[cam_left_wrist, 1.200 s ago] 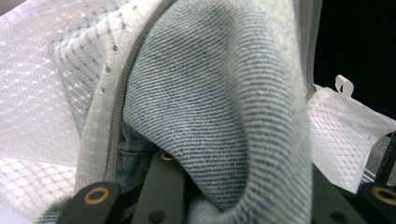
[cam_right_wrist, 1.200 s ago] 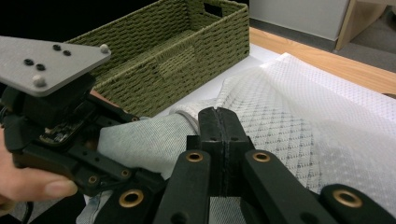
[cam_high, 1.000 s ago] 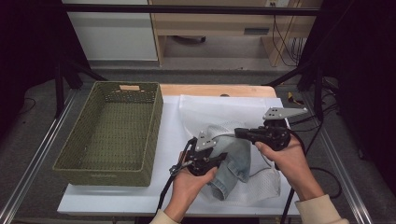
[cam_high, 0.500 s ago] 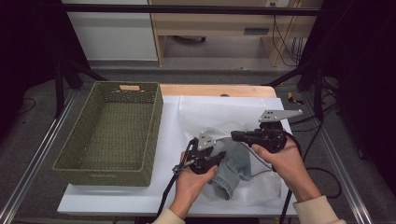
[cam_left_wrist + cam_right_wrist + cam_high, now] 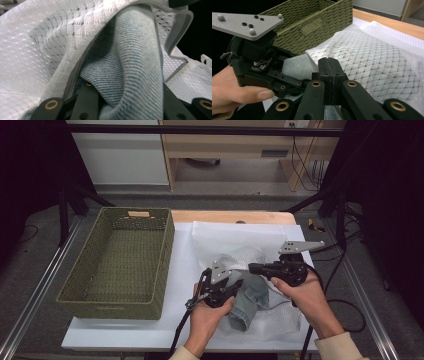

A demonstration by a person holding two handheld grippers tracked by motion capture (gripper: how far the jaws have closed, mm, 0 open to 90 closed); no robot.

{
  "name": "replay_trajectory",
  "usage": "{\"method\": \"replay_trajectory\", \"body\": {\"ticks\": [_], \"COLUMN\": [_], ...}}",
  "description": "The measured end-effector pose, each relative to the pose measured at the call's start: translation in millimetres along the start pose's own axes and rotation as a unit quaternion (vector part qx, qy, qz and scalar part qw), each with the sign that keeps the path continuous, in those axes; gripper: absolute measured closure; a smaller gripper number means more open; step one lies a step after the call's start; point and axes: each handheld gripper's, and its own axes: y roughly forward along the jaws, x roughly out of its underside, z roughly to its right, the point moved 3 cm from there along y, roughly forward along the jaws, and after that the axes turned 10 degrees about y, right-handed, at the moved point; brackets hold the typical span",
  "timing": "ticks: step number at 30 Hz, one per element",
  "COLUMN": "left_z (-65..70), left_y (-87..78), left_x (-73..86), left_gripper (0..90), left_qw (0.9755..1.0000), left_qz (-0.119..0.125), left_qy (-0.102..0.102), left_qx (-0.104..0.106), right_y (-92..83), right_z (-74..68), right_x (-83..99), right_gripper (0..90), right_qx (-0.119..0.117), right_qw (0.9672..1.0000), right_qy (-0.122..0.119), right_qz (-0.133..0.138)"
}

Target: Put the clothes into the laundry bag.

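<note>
The jeans [image 5: 130, 62] are blue denim, a coarse twill weave with a matt, slightly fuzzy face. The laundry bag [image 5: 37, 50] around them is white mesh cloth, thin and see-through, with a smooth woven band along its zipper edge. The basket [image 5: 120, 260] is olive woven wicker, rough and dull. Each hand-held gripper [image 5: 329, 75] is matt black plastic with brass-coloured rivets and a grey, grainy metal plate. The counter [image 5: 230, 216] shows pale wood.

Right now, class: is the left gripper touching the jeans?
Touching. In the left gripper view, the left gripper has denim of the jeans bunched between its jaws.
</note>
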Motion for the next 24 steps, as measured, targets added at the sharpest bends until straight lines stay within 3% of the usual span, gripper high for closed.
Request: {"method": "replay_trajectory", "body": {"ticks": [2, 9, 13, 24], "left_z": [-0.4, -7.0, -11.0, -16.6], "left_y": [5.4, 24.6, 31.5, 47.2], "left_x": [2.5, 14.0, 18.9, 30.4], "left_gripper": [73.1, 72.3, 70.7, 62.8], "left_qw": [0.9999, 0.9997, 0.9993, 0.9995], "left_qz": [-0.004, 0.000, 0.002, 0.005], "left_qy": [0.007, -0.012, -0.003, -0.006], "left_qx": [-0.010, -0.023, -0.036, -0.031], "right_y": [0.1, 9.2, 14.0, 31.0], "right_z": [1.3, 8.0, 11.1, 23.9], "right_x": [0.8, 10.5, 16.4, 34.6], "right_gripper": [90.0, 90.0, 90.0, 90.0], "right_qx": [0.002, 0.001, 0.003, 0.023], "right_qw": [1.0000, 0.9999, 0.9998, 0.9990], "right_qy": [0.002, 0.012, 0.019, 0.031], "right_qz": [0.000, -0.008, -0.011, -0.021]}}
